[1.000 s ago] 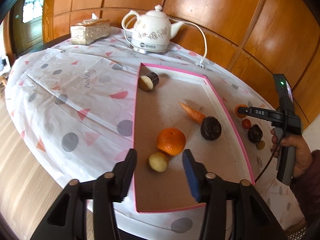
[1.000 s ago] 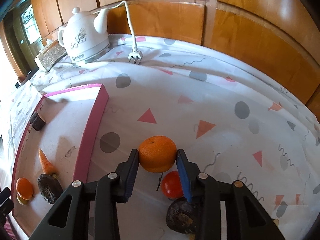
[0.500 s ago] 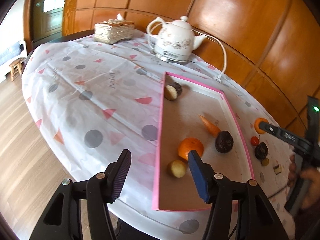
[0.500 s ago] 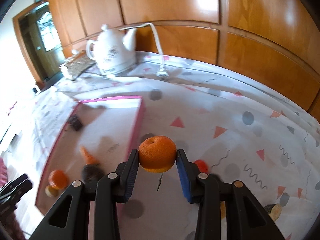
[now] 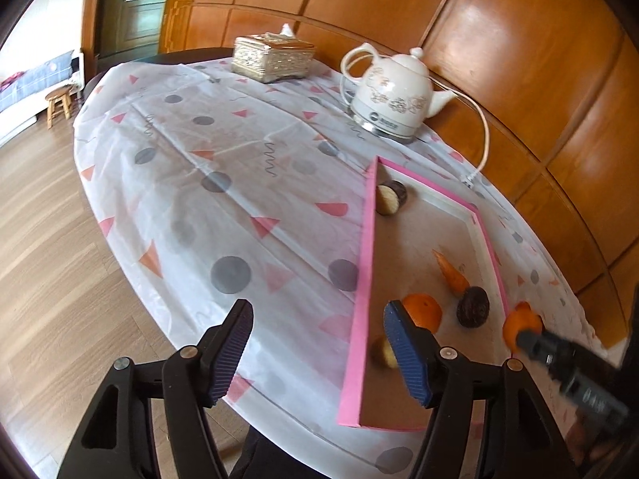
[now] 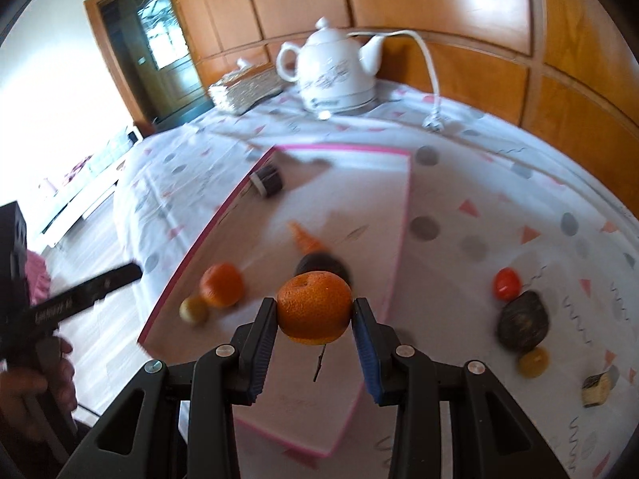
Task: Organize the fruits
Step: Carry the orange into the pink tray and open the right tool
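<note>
Your right tongs (image 6: 314, 319): matt black plastic, ribbed blue pads (image 6: 365, 345). Your orange (image 6: 314, 306): dimpled rind. Table (image 5: 223, 199) cloth thin, creased. Teapot (image 5: 393, 97) glossy ceramic. Wall panels (image 5: 519, 64) polished wood.

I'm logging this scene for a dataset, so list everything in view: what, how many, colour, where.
tray: 1, pink-rimmed, on the table
oranges: 2, orange, one in the tray, one held
carrot: 1, orange, in tray
dark round fruit: 1, in tray
small yellowish fruit: 1, in tray
cut dark piece: 1, tray's far corner
tomato: 1, red, on tablecloth
kettle: 1, white, far side
tissue box: 1, gold
left gripper: open, empty
right gripper: shut on orange
</note>
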Demonstrator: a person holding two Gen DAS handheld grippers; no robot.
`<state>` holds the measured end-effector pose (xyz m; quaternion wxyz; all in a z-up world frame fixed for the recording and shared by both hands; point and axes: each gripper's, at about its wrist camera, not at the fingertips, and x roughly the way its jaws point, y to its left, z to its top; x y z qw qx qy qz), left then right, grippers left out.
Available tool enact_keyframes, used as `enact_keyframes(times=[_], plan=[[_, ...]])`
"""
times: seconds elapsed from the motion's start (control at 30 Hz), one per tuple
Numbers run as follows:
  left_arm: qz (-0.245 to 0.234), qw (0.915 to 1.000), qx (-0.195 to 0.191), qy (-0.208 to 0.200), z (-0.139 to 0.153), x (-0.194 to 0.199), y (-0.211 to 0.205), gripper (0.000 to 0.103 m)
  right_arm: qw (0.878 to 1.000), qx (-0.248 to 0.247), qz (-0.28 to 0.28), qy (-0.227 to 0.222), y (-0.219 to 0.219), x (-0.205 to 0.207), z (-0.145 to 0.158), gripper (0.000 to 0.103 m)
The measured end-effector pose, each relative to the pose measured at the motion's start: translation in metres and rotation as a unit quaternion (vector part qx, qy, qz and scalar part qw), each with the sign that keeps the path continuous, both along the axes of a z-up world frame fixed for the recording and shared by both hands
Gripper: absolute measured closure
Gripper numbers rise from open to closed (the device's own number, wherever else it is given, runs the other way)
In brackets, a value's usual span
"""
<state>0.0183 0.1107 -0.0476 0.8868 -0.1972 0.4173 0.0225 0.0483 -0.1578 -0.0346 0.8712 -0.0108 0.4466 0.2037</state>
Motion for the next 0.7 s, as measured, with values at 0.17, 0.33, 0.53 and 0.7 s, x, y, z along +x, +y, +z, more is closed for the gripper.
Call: enact_keyframes(times=[0.17,0.33,0.53,0.7], plan=[[0.026,0.9996,-0.008,0.007,-0.003,-0.001,0.014,0.033,1.000,-0.001,0.017,0.016,0.013,-0.011,-0.013,0.065],[0.043,0.9989,-0.013,0.012,-0.006,-0.001,0.022,0.032,0.999,-0.004,0.030,0.027,0.024,-0.015,-0.022,0.065],[0.044,0.9988,-0.014,0.013,-0.007,-0.001,0.024,0.032,0.998,-0.016,0.048,0.032,0.046,-0.012,-0.028,0.065],[0.042,0.9988,-0.015,0.018,-0.010,-0.001,0.023,0.032,0.998,-0.034,0.046,0.040,0.057,-0.006,-0.037,0.064]])
